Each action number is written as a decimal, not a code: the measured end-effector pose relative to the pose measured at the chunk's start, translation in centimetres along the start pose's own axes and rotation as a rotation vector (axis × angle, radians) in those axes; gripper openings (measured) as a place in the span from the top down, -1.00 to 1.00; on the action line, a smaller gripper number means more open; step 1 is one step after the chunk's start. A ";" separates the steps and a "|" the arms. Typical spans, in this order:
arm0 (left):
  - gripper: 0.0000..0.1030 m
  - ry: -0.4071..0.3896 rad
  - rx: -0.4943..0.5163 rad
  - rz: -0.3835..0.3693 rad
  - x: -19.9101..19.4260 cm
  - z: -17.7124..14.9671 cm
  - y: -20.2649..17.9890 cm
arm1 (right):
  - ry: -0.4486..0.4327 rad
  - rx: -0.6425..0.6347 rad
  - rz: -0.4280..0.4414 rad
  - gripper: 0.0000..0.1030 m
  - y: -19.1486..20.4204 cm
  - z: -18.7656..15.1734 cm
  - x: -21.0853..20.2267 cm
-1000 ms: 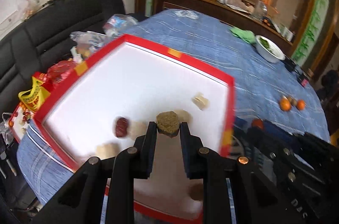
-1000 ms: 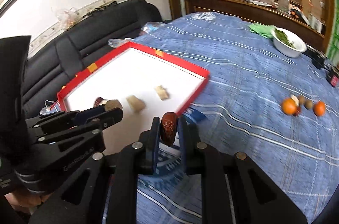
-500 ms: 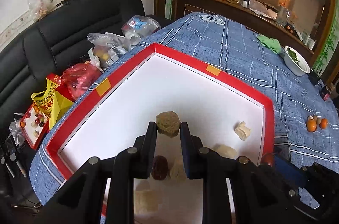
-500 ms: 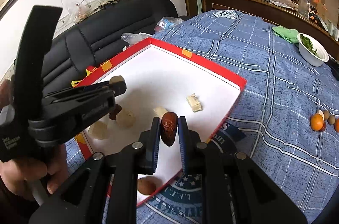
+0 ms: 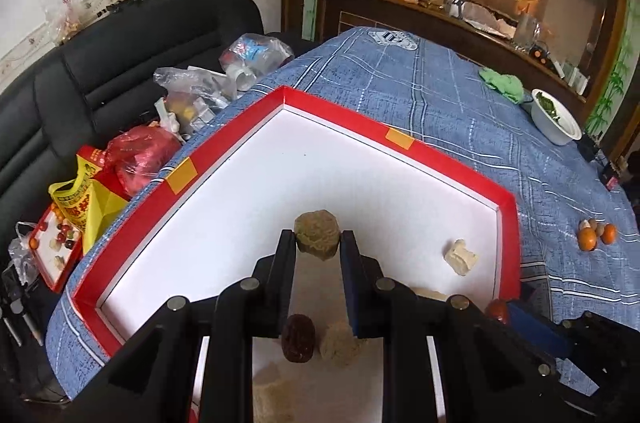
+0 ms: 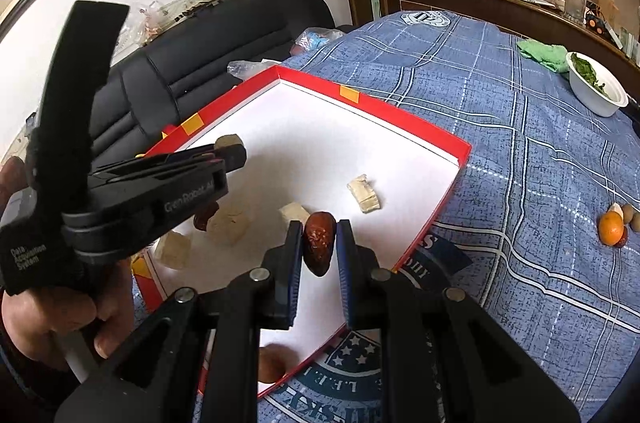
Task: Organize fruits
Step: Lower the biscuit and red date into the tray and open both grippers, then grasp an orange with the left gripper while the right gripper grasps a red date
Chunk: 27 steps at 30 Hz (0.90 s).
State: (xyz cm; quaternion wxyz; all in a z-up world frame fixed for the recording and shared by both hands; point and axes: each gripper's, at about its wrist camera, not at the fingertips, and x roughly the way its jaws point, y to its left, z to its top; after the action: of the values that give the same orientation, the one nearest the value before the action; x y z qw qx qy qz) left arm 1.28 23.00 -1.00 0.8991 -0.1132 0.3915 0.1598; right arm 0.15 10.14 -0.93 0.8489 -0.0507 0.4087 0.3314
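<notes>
A red-rimmed white tray (image 5: 448, 159) (image 6: 400, 111) lies on the blue checked tablecloth. My left gripper (image 5: 318, 243) is shut on a tan fibrous chunk (image 5: 318, 237) and holds it above the tray's middle; it also shows in the right wrist view (image 6: 228, 149). My right gripper (image 6: 319, 243) is shut on a dark red date (image 6: 318, 243) above the tray's near right part. On the tray lie another date (image 5: 298, 339), several pale chunks (image 6: 363, 193) (image 5: 340, 343) and a brown round fruit (image 6: 272, 363).
Two oranges and small fruits (image 5: 594, 235) (image 6: 614, 223) lie on the cloth to the right. A white bowl of greens (image 6: 596, 89) and a green cloth (image 5: 502, 83) lie further back. Plastic bags (image 5: 192, 95) and a black sofa (image 5: 80, 83) are to the left.
Both grippers have moved further over the tray with their pieces still held. The left one now hangs above the tray's middle, the right one above its near right part.
</notes>
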 end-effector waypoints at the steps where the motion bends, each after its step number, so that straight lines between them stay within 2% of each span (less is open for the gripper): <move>1: 0.60 0.001 0.004 0.009 0.1 0.0 0.0 | 0.002 -0.001 0.003 0.63 0.0 0.0 0.1; 12: 0.55 0.032 -0.005 0.099 1.1 0.1 0.0 | 0.042 -0.004 0.034 0.63 0.4 -0.5 1.4; 13: 0.50 0.031 -0.004 0.107 1.1 0.1 0.0 | 0.047 -0.002 0.034 0.62 0.3 -0.5 1.5; 14: 0.29 0.029 -0.003 0.118 1.0 0.1 0.0 | 0.044 0.001 0.027 0.62 0.2 -0.5 1.5; 15: 0.00 0.025 -0.003 0.125 0.9 0.1 0.0 | 0.043 0.004 0.026 0.62 0.1 -0.5 1.5; 16: -0.15 0.022 -0.005 0.126 0.8 0.1 -0.1 | 0.046 0.011 0.025 0.58 0.0 -0.5 1.5; 17: -0.28 0.014 -0.006 0.128 0.6 0.1 -0.1 | 0.047 0.015 0.024 0.31 -0.1 -0.5 1.4; 18: -0.29 0.003 -0.002 0.132 0.4 0.1 -0.1 | 0.046 0.019 0.023 -0.10 -0.2 -0.6 1.3; 19: -0.29 -0.002 0.005 0.139 0.3 0.0 -0.3 | 0.037 0.025 0.030 -0.21 -0.3 -0.7 1.1; 25: -0.32 0.002 -0.001 0.144 -0.5 -0.1 -0.5 | 0.011 0.034 0.028 -0.23 -0.5 -0.8 -0.2; 27: -0.43 -0.003 -0.022 0.131 -1.0 -0.2 -0.5 | 0.001 0.039 0.022 -0.23 -0.9 -1.0 -0.9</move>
State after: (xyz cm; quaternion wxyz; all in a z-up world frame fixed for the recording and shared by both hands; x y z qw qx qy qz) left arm 0.73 22.25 -0.35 0.8861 -0.0971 0.3948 0.2226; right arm -0.37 8.65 -1.13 0.8457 -0.0297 0.4162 0.3327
